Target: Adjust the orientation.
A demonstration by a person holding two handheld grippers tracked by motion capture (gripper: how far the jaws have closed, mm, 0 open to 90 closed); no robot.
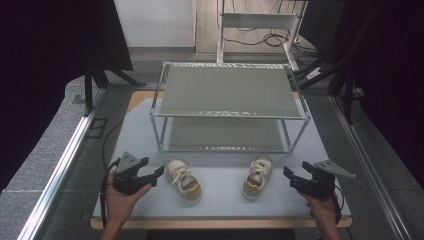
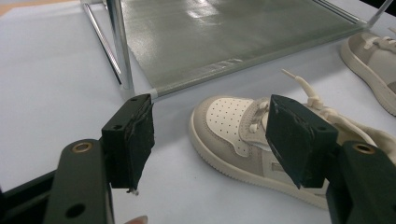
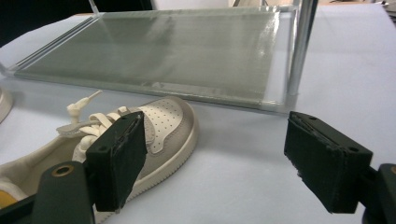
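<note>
A two-tier metal rack (image 1: 229, 107) with chrome tube legs and ribbed grey shelf panels stands at the centre of the high view on a pale, matte table mat (image 1: 220, 197). In front of it, in the lower middle of the frame, lie two small sneakers, well apart. The left sneaker (image 1: 184, 179) and the right sneaker (image 1: 257, 175) are both cream and beige, with perforated toe caps, off-white laces and thick pale soles, toes toward the rack.

The left gripper (image 1: 159, 172), at lower left, has its black jaws spread wide and empty, just beside the left sneaker without touching it. In the left gripper view its foam-faced pads (image 2: 135, 140) look rough and worn, and the sneaker lies between and beyond them.

The right gripper (image 1: 287, 175), at lower right, is likewise wide open and holds nothing, near the right sneaker. A white table frame (image 1: 257, 22) with loose cables beneath it stands at the top of the high view.
</note>
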